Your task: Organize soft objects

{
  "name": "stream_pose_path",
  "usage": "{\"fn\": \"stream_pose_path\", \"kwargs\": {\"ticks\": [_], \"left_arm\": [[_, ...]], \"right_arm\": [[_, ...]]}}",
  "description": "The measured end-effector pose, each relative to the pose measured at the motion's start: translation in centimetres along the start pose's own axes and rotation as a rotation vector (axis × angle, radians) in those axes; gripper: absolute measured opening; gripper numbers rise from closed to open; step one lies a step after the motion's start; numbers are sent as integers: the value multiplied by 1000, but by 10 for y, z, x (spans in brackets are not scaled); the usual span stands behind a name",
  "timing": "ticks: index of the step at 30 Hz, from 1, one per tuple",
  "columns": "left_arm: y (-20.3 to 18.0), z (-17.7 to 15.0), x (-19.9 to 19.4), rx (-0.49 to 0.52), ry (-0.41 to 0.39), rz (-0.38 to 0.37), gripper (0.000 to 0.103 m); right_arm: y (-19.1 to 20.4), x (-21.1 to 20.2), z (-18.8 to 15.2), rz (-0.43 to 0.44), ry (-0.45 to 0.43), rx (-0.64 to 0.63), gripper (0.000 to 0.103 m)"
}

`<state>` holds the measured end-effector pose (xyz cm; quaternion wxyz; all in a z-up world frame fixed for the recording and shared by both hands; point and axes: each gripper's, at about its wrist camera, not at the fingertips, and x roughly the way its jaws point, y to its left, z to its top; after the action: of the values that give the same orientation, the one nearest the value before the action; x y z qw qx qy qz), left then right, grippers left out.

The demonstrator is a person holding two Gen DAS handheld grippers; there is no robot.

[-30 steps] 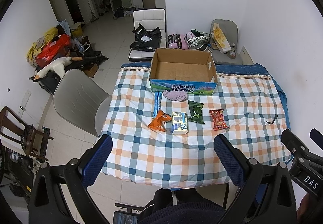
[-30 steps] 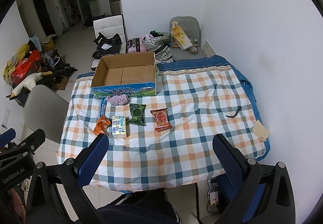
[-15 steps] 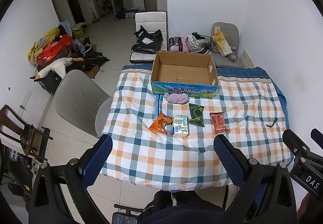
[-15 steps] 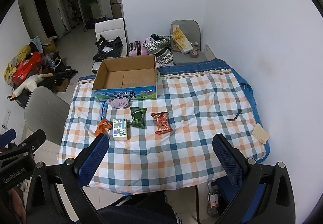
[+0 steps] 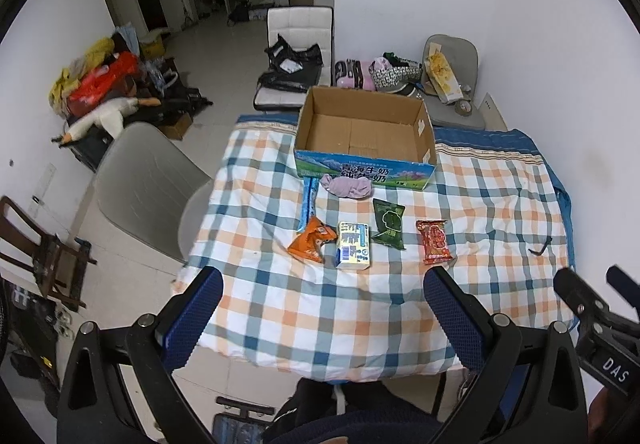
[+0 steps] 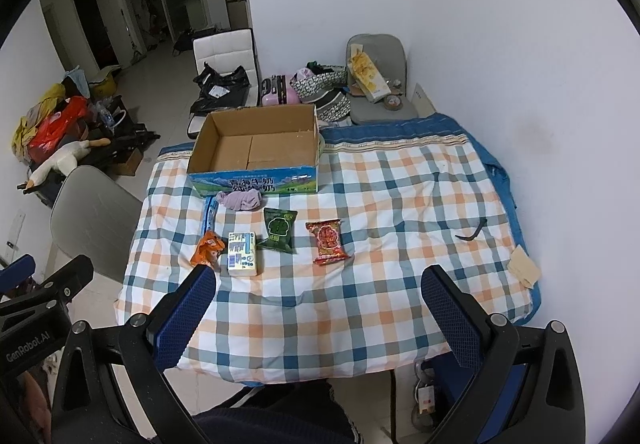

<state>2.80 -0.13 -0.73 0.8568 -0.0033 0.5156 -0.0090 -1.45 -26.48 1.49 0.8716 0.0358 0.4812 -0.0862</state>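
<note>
Both jaws stand wide apart and hold nothing: the left gripper and the right gripper hover above the near edge of the checked tablecloth. Farther in, a crumpled lilac cloth lies touching the front wall of the open cardboard box, with four snack packets in a row nearer the grippers.
</note>
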Motion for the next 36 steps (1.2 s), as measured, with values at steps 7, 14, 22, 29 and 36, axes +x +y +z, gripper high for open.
{"fn": "stream_pose_path", "kwargs": {"ticks": [7, 14, 22, 29, 36], "left_arm": [[-8, 15, 106, -25, 121, -24, 103], [-37, 21, 240, 19, 288, -11, 103], [-60, 4, 380, 73, 517, 40, 103], [-58, -20, 434, 63, 615, 59, 61], [-31, -16, 421, 3, 569, 108, 61]], "right_arm": [[-7, 84, 12, 29, 102, 21, 103], [-21, 219, 15, 36, 263, 30, 103], [-16, 366, 10, 102, 447, 19, 103], [-5, 441, 3, 150, 553, 25, 103], [22, 475, 5, 270, 639, 63, 103]]}}
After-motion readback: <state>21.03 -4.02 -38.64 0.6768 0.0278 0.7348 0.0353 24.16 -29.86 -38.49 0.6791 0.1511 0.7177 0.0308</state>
